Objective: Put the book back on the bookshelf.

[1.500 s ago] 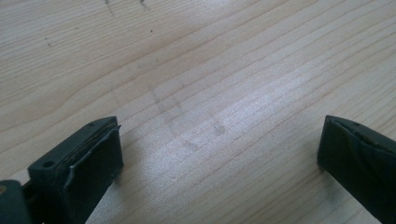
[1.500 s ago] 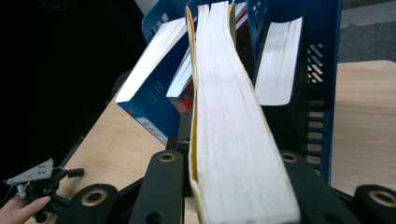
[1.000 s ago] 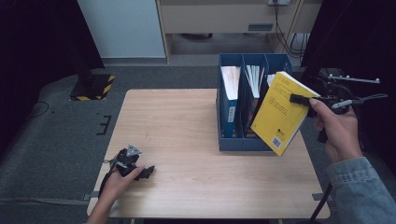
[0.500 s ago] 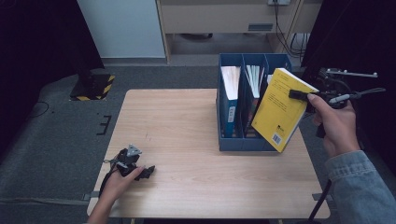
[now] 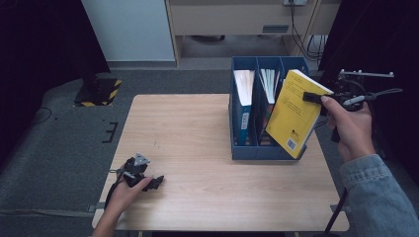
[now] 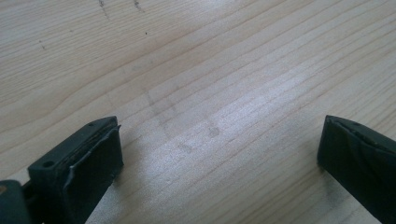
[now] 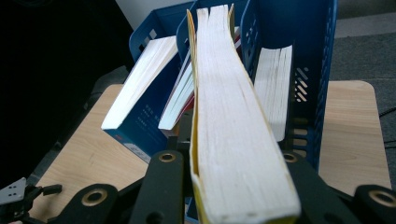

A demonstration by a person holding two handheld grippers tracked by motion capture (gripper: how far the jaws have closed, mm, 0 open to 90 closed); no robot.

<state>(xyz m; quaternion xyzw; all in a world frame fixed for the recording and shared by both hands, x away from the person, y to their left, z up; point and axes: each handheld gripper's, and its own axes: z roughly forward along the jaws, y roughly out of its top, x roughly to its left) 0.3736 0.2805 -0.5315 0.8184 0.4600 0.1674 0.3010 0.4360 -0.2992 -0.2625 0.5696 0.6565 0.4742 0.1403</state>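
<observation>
High view first, going left to right: the left gripper point(image 5: 148, 180) is parked on the table point(image 5: 197, 148) near its front left corner, same spot as a second ago, so nothing has changed there. Left gripper view has its jaws spread wide over bare wood, holding nothing.

Moving right, the blue file rack point(image 5: 247, 148) sits at the table's back right corner with a blue book point(image 5: 243, 98) in its left slot and some thinner ones in the middle slot.

The actual change is tiny: the yellow book point(image 5: 295, 113), pinched at its top edge by the right gripper point(image 5: 316, 97), has drifted a touch up and in toward the rack's right side over the last second. It hangs tilted, lower corner down by the rack's front right corner. Right gripper view shows the jaws clamped on either side of the book's page block point(image 7: 233, 130), lined up roughly with a slot.

Looks like the person is squaring it up to drop into the rack; not in yet.
</observation>
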